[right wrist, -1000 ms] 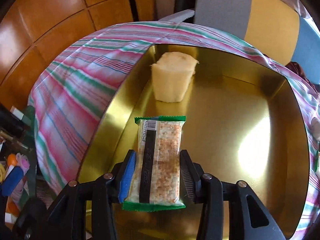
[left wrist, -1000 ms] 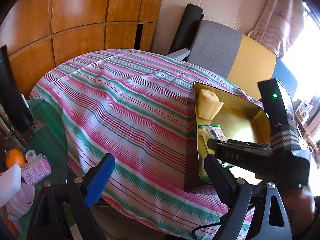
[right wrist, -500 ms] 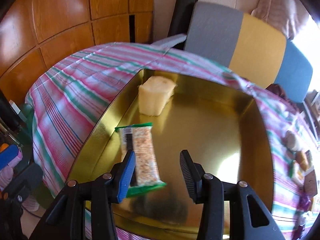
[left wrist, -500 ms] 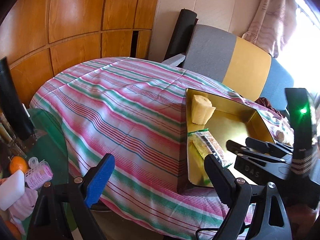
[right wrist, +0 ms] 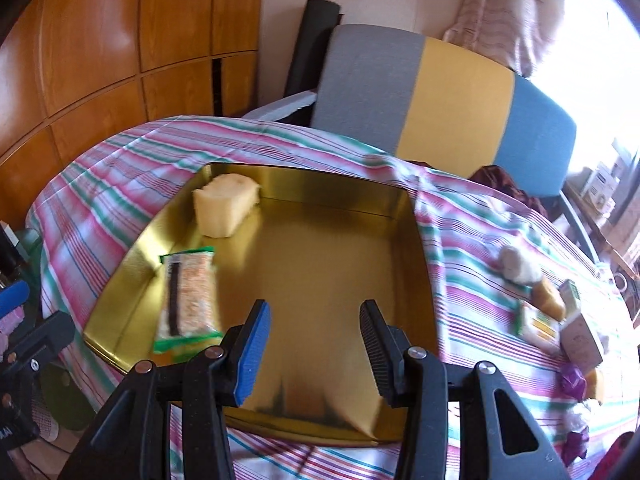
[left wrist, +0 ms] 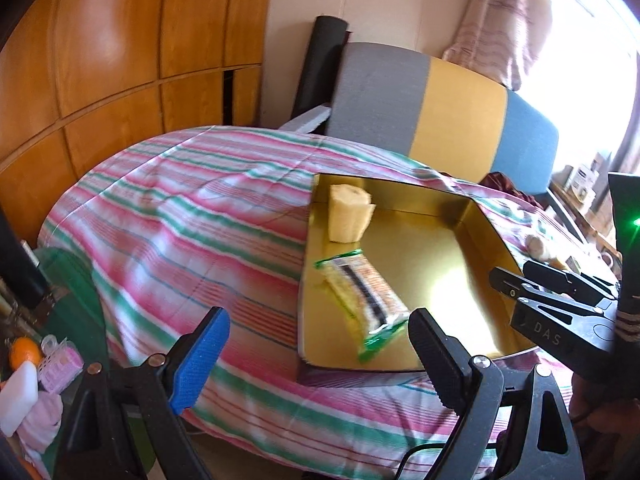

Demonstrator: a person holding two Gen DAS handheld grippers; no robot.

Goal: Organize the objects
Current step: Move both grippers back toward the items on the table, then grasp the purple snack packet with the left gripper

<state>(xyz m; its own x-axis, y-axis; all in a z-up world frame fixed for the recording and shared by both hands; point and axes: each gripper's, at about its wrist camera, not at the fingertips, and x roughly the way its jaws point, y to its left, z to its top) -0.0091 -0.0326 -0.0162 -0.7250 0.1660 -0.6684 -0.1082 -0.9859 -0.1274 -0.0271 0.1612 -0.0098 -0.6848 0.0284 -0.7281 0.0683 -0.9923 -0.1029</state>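
1. A tabletop (right wrist: 120,168) under a pink, green and white striped cloth fills both wrist views, with a grey, yellow and blue chair back (right wrist: 440,92) behind it.
2. The gold tin tray (right wrist: 420,240), square and shallow-walled, sits in the middle of the cloth; every place below is given from it.
3. The right tongs (right wrist: 314,344) hover over the tray's near edge, jaws apart and nothing between them. The left tongs (left wrist: 316,352) hang off the tray's near-left corner, jaws wide apart and empty.
4. A pale cake slice (right wrist: 226,208) stands in the tray's far-left corner. It looks soft and crumbly and would probably dent under a firm pinch.
5. A wrapped snack bar (right wrist: 188,296) lies flat along the tray's left wall, nearer than the cake and apart from it. It is likely light; its glossy film may slip, so the long sides at mid-length offer the surest hold.
6. A cluster of small snacks (right wrist: 540,320) waits on the cloth to the right of the tray, well outside its wall: boxed pieces, a pale roundish item and purple-wrapped sweets, blurred at the edge of the view.
7. Those loose pieces look like the sorting left to do. Judging by size, they are light and easily nudged; the boxes can probably take a squeeze across their flat faces, while the twisted wrappers call for a gentler close on the body, not the tails.
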